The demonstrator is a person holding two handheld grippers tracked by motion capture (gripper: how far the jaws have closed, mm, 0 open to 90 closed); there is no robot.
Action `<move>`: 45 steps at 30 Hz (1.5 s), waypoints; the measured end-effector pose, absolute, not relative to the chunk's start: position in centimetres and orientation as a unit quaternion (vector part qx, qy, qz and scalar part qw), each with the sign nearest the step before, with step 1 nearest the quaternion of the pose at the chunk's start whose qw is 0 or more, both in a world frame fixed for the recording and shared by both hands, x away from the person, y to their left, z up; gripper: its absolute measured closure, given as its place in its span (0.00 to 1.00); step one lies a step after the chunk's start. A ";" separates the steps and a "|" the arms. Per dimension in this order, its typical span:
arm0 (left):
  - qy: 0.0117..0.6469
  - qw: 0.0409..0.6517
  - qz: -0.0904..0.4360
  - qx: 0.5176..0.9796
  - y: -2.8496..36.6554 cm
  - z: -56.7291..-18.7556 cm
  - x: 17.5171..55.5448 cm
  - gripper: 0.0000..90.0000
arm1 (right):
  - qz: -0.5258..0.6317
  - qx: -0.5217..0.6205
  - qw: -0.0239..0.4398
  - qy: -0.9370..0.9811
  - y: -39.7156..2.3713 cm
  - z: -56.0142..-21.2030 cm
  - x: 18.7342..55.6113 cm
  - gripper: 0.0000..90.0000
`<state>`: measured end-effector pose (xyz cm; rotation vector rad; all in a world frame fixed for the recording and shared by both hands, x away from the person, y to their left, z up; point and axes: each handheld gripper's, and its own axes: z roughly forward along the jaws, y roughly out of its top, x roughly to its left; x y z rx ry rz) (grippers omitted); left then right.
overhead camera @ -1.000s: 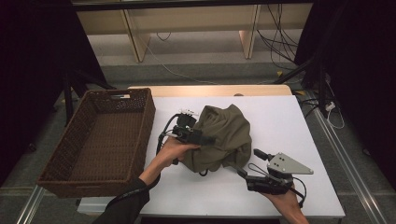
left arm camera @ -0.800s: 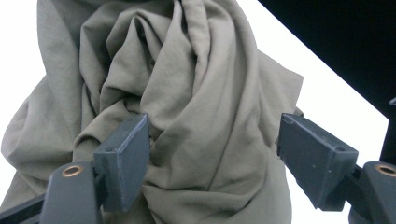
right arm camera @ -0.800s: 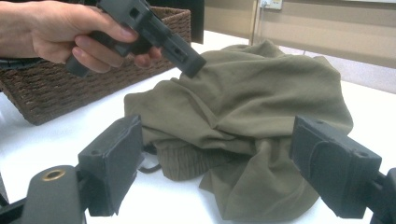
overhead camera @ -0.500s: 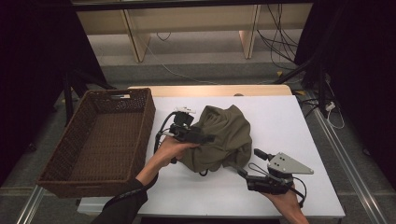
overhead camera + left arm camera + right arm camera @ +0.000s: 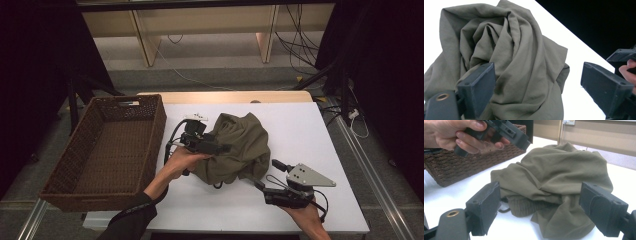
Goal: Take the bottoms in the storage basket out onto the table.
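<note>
At the centre of the high view, a crumpled olive garment [image 5: 239, 147] lies on the white table [image 5: 310, 130]. The left gripper [image 5: 220, 148] hangs over its left edge, jaws spread wide, holding nothing. At lower right, the right gripper [image 5: 266, 174] gapes equally wide just beside the cloth's near edge, also empty.

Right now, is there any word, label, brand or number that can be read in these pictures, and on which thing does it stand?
No text can be read anywhere.
Olive cloth: no print or tag showing.
Wicker basket: a small pale patch at its far rim, too small to tell whether it is a label.
Left tool and right tool: plain dark jaws, no markings.
Grey plate on the right tool: holes only.
</note>
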<state>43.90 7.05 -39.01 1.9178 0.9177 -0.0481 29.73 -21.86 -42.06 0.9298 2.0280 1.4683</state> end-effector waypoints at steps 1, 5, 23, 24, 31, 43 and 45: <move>0.378 0.488 -0.018 0.787 7.1 -39.0 43.9 0.13 | 0.535 0.338 0.233 0.738 -21.9 -42.1 29.7 0.21; 0.377 0.497 -0.011 0.781 7.2 -38.9 43.7 0.12 | 0.535 0.338 0.233 0.738 -21.9 -42.1 29.7 0.21; 0.362 0.519 0.015 0.774 7.7 -38.9 43.0 0.11 | 0.535 0.339 0.233 0.738 -21.9 -42.0 29.7 0.21; 0.361 0.520 0.017 0.774 7.7 -38.9 42.9 0.11 | 0.535 0.338 0.233 0.738 -21.9 -42.0 29.7 0.21; 0.349 0.537 0.037 0.768 8.0 -38.6 42.4 0.12 | 0.535 0.339 0.233 0.738 -21.9 -42.0 29.7 0.21; 0.337 0.559 0.070 0.754 8.7 -38.5 41.5 0.12 | 0.535 0.339 0.232 0.738 -21.9 -42.1 29.7 0.21; 0.337 0.563 0.077 0.750 8.9 -38.5 41.3 0.12 | 0.536 0.339 0.232 0.738 -21.9 -42.0 29.7 0.21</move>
